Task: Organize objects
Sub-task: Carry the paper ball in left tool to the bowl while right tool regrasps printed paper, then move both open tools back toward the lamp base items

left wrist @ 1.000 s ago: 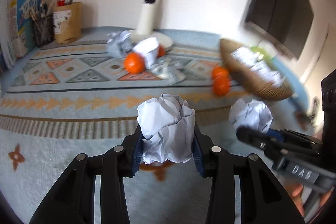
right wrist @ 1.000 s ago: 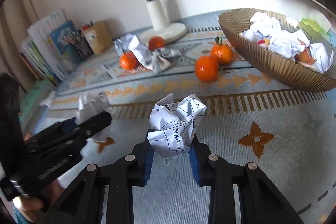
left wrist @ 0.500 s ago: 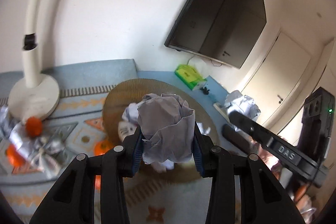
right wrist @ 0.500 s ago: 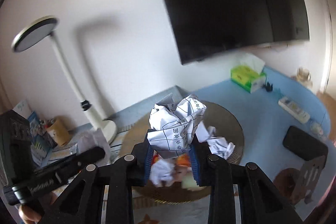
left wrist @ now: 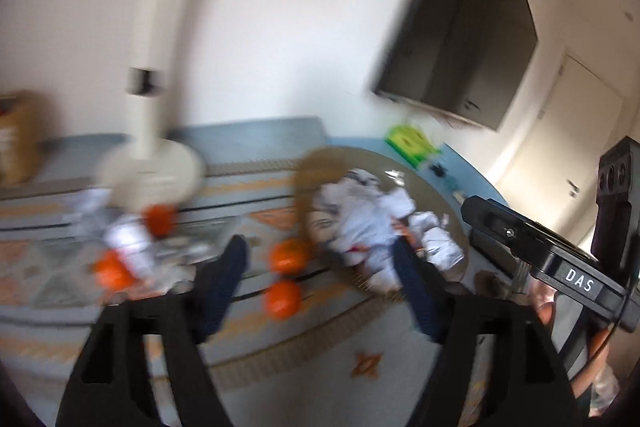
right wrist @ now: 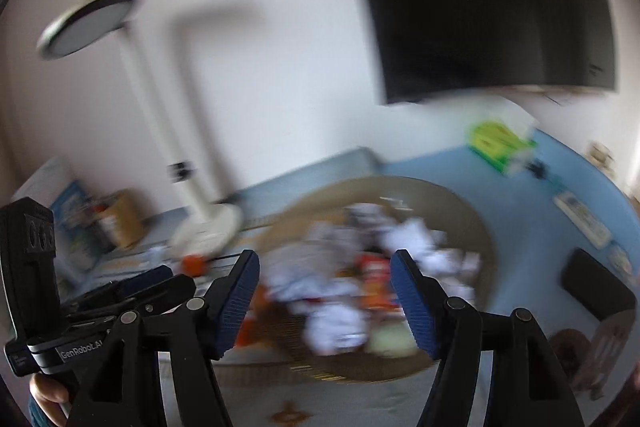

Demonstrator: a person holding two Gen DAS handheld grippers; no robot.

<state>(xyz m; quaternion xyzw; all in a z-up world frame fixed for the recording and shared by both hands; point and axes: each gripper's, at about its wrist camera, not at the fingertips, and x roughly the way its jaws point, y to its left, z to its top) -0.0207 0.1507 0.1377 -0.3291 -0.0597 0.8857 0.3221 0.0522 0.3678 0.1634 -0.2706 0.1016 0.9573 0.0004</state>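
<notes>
Both views are motion-blurred. My left gripper (left wrist: 320,259) is open and empty, above the patterned cloth left of the woven bowl (left wrist: 304,183). The bowl holds several crumpled paper balls (left wrist: 360,223). My right gripper (right wrist: 324,271) is open and empty above the same bowl (right wrist: 472,223), over its paper balls (right wrist: 336,323). Oranges (left wrist: 282,301) lie on the cloth beside the bowl; more oranges (left wrist: 110,273) and crumpled paper (left wrist: 130,241) lie near the lamp base. The right gripper's body (left wrist: 560,267) shows at the right of the left wrist view.
A white desk lamp (left wrist: 150,163) stands at the back on the cloth. A brown pen holder (left wrist: 16,139) is at the far left. A green tissue box (right wrist: 500,143), a remote (right wrist: 584,219) and a black phone (right wrist: 596,291) lie on the blue table right of the bowl.
Both grippers have opened and let go of their paper balls, which are now out of the jaws. Both views have swung and blurred; the left one has turned back leftward.
</notes>
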